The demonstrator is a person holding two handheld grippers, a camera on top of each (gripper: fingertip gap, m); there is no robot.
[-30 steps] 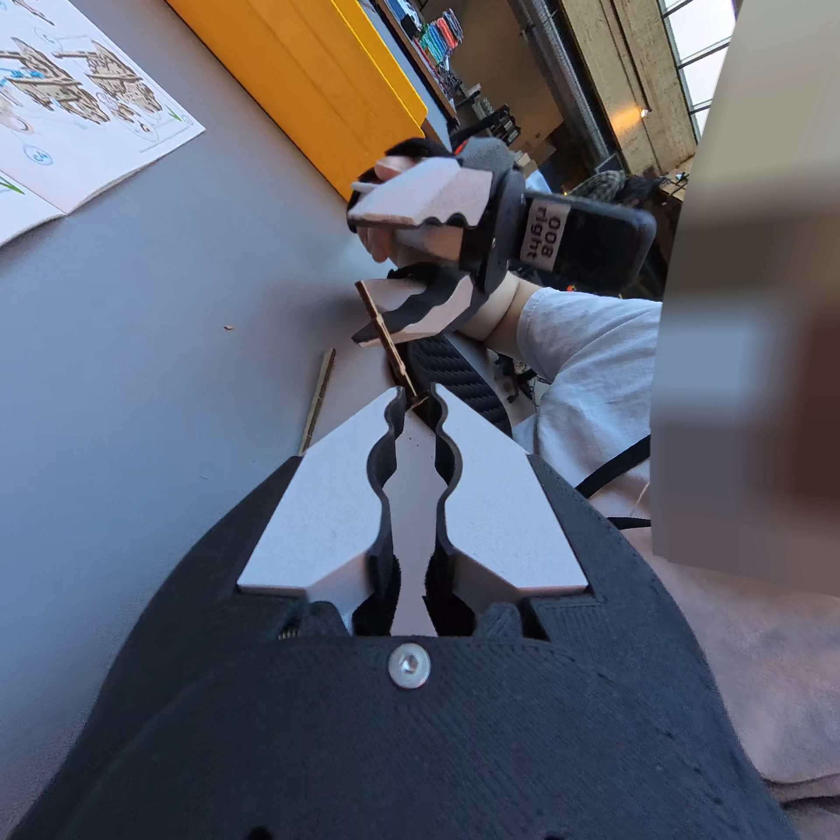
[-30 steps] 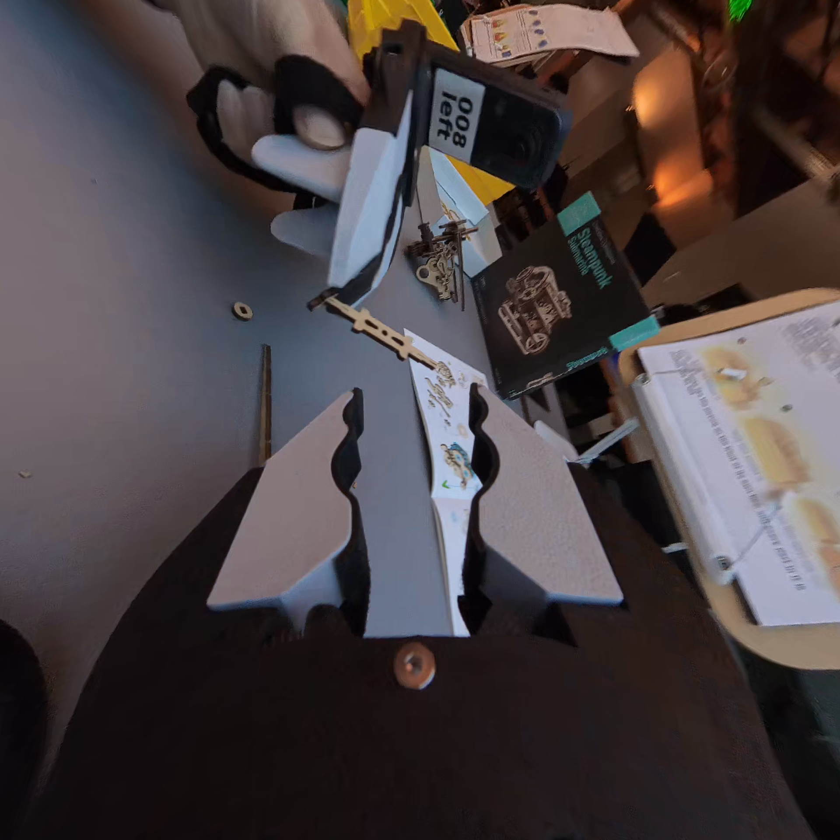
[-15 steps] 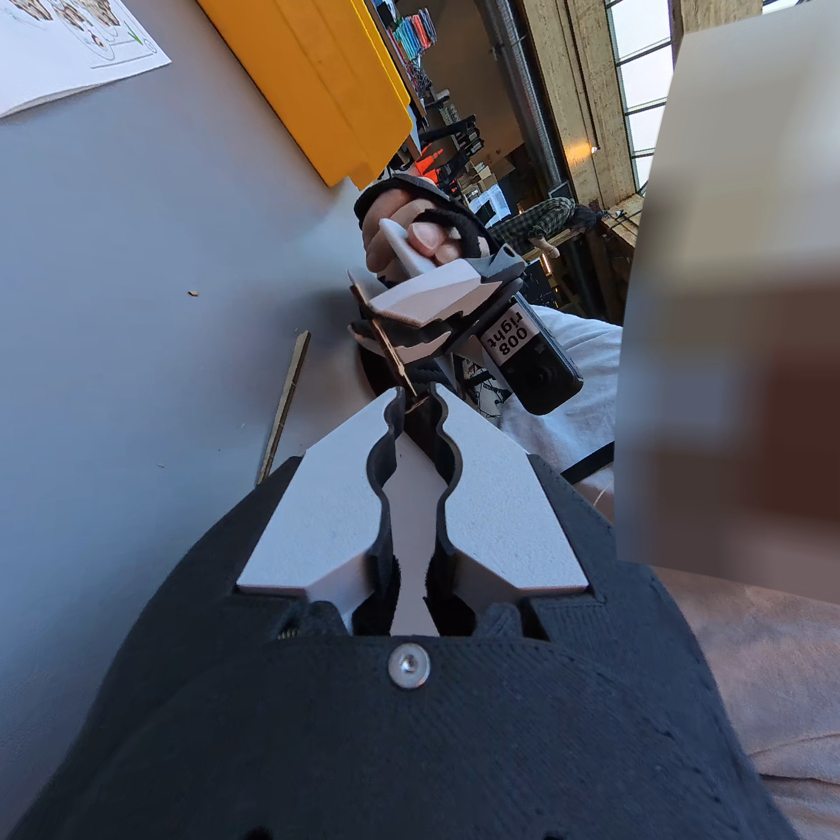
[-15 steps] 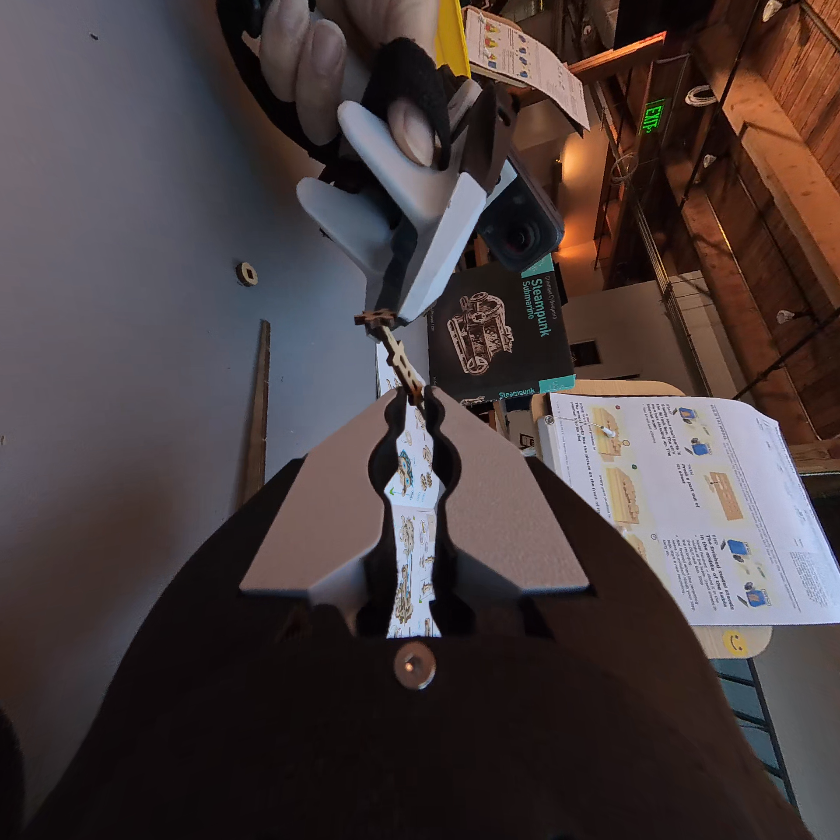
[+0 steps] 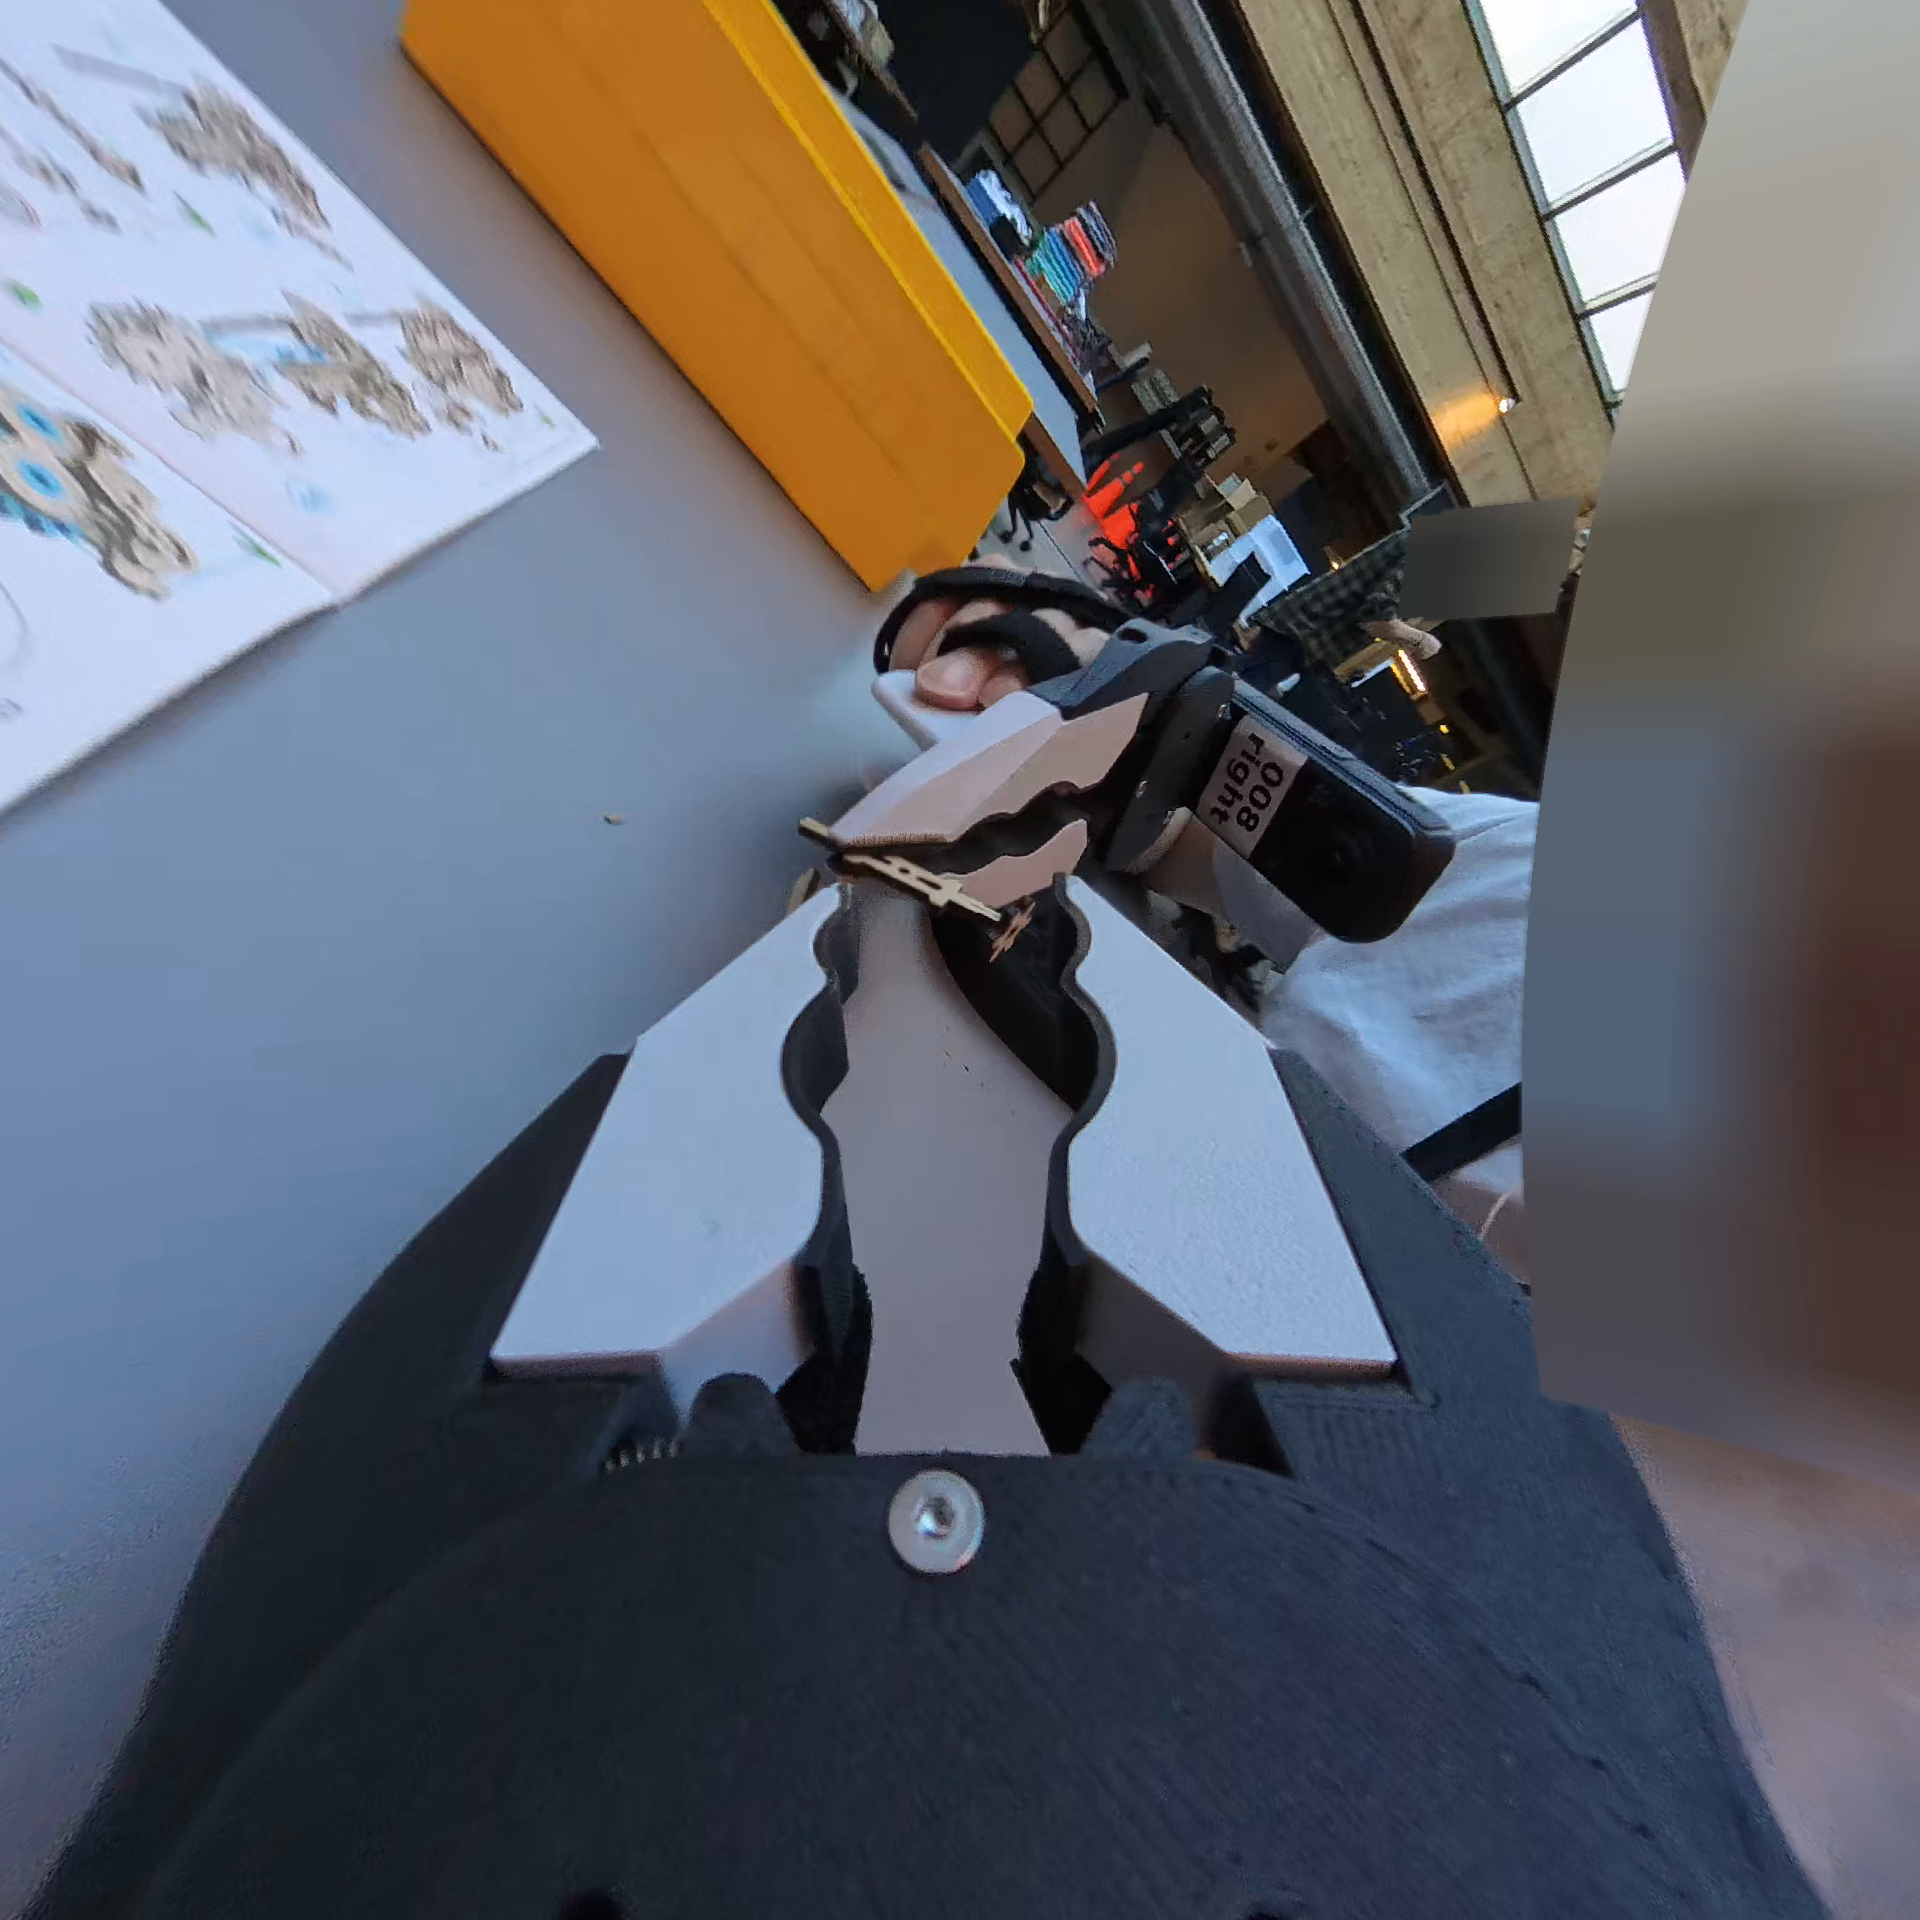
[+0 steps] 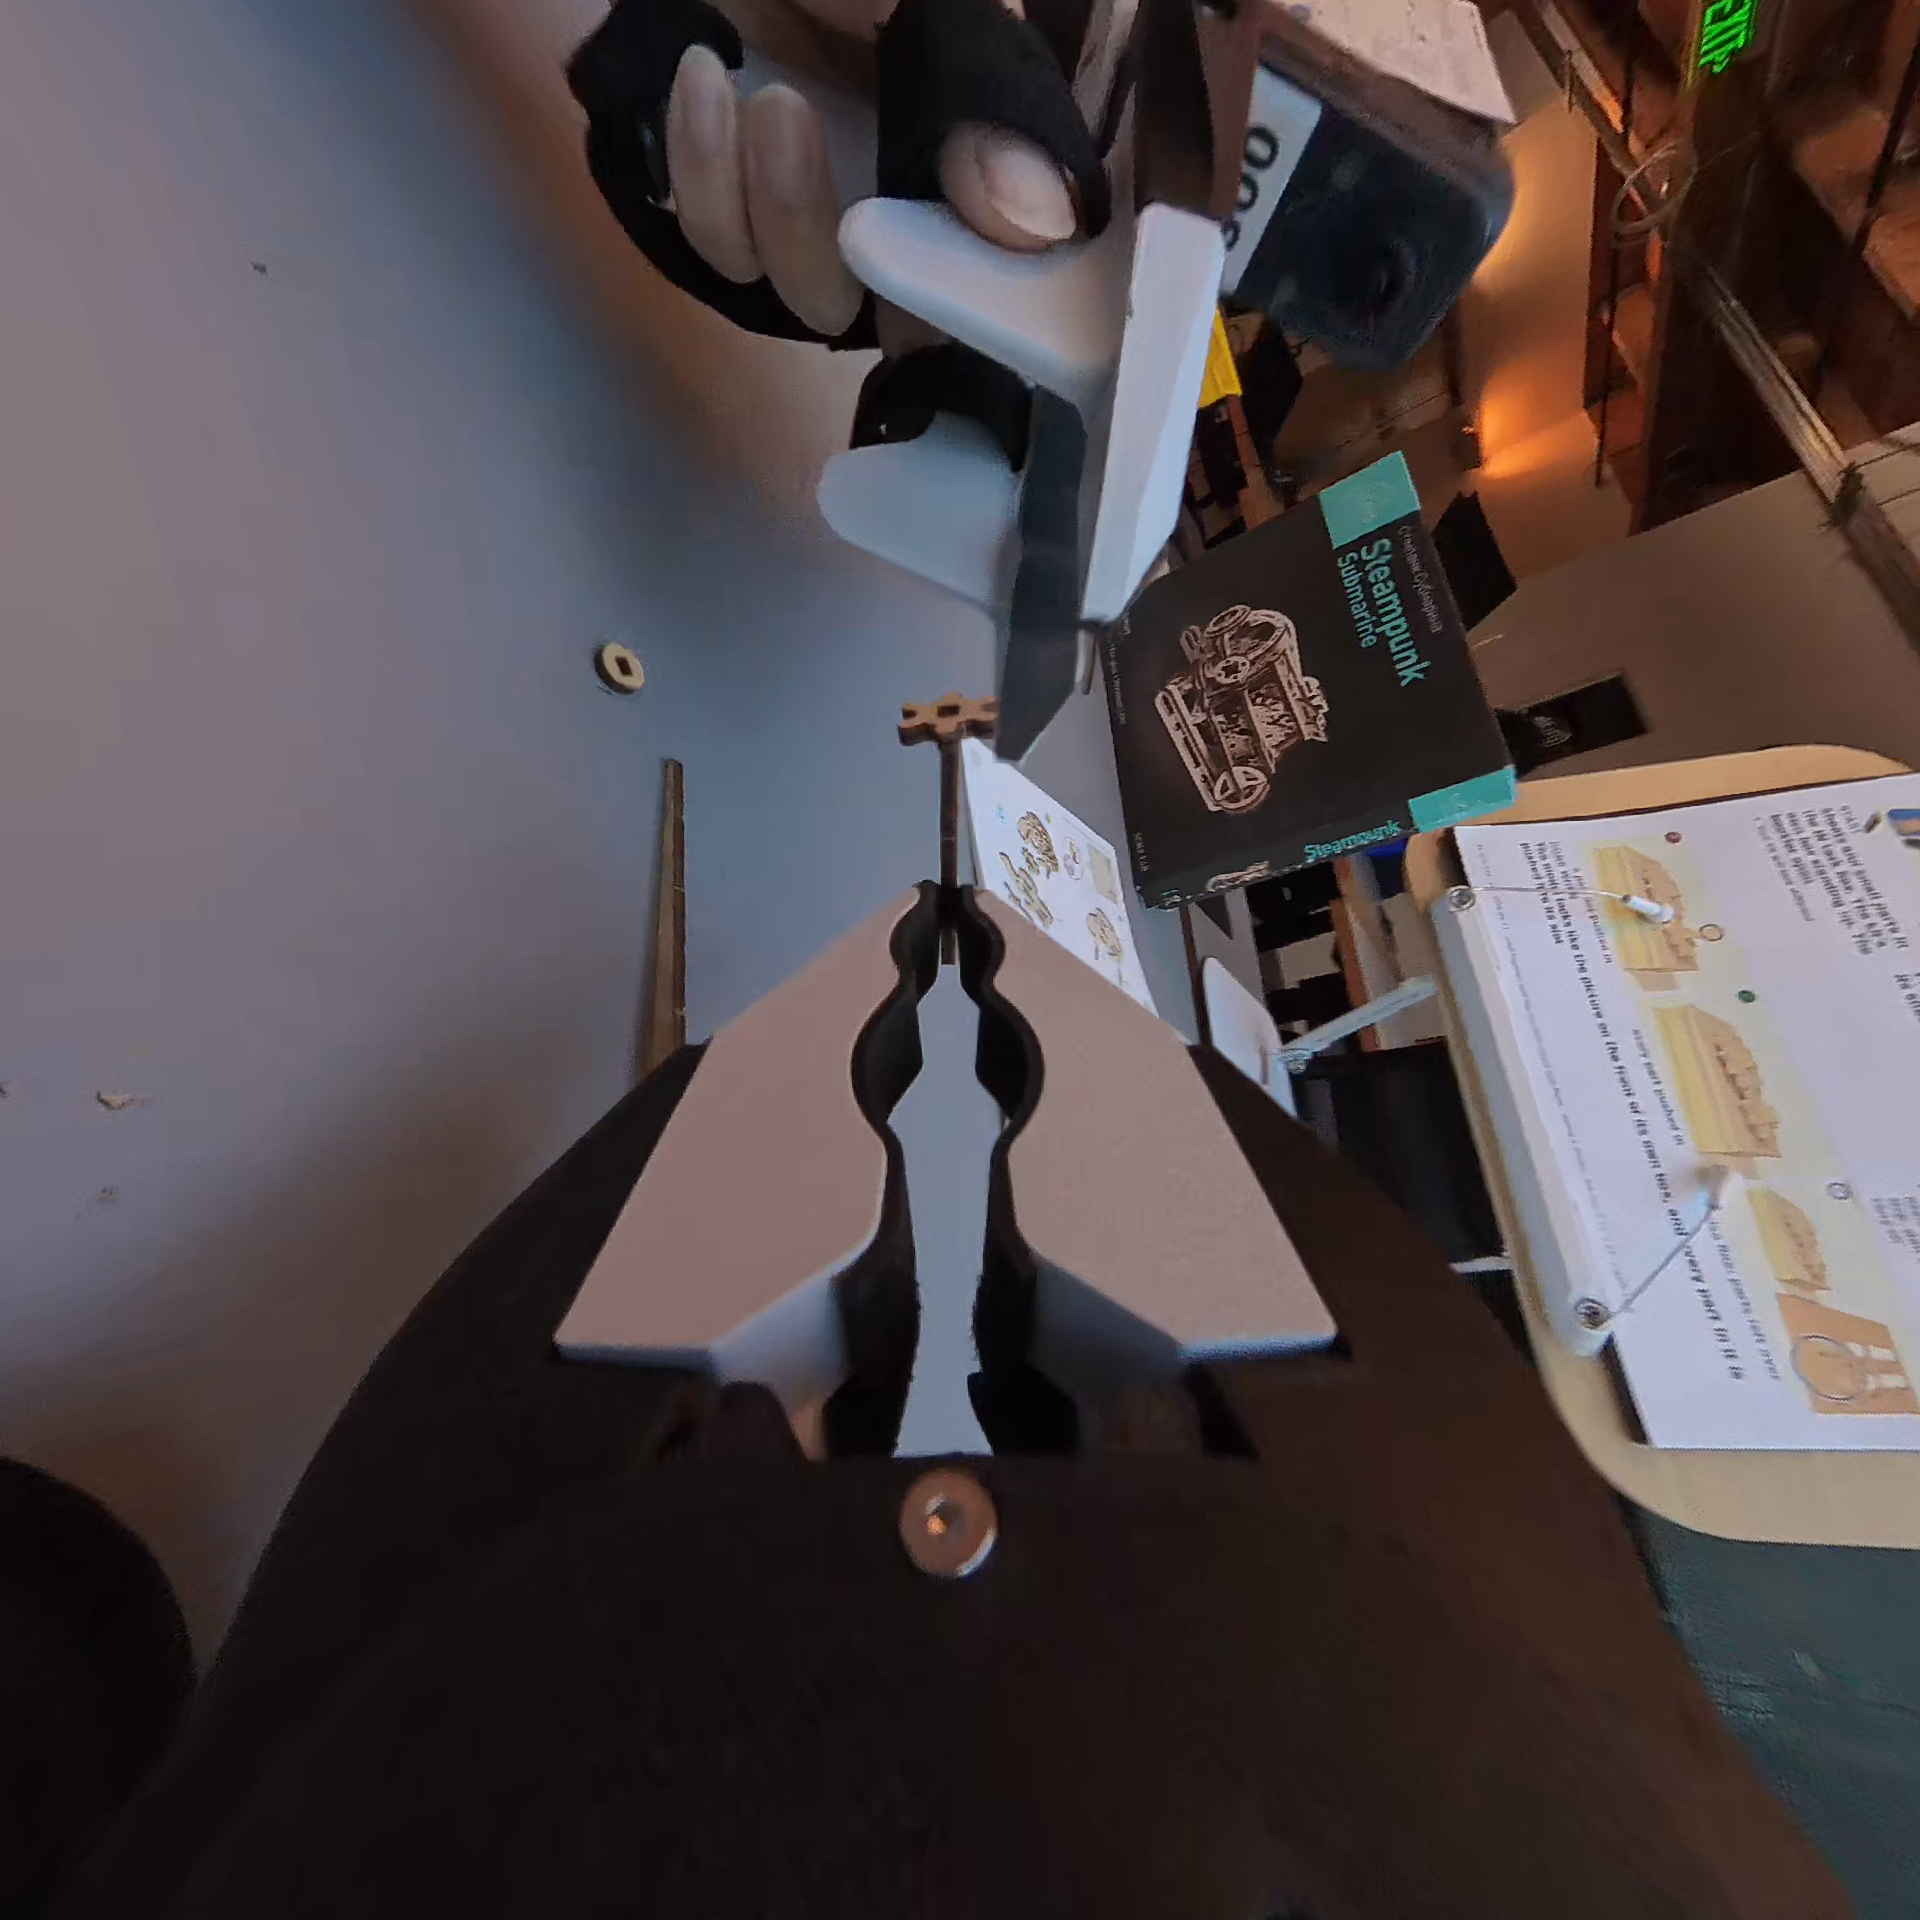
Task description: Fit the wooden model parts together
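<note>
A thin wooden rod [image 6: 948,831] with a cross-shaped end [image 6: 945,717] is the part in hand. My right gripper [image 6: 948,914] is shut on its near end and holds it above the grey table [image 6: 312,623]. In the left wrist view the rod [image 5: 914,878] lies crosswise just past my left gripper [image 5: 951,904], which is open and empty, with its jaws well apart. The right gripper [image 5: 842,847] shows there pinching the rod. In the right wrist view the left gripper [image 6: 1039,675] hangs just above and right of the cross end.
A loose wooden strip [image 6: 665,914] and a small wooden washer [image 6: 620,667] lie on the table. A black kit box [image 6: 1309,686], an instruction booklet [image 6: 1049,883] [image 5: 208,364], a clipboard with a printed sheet [image 6: 1714,1091] and a yellow bin [image 5: 727,260] stand around.
My left gripper was shut on the rod; it has opened and let go. My right gripper closed on the rod's other end and now holds it alone.
</note>
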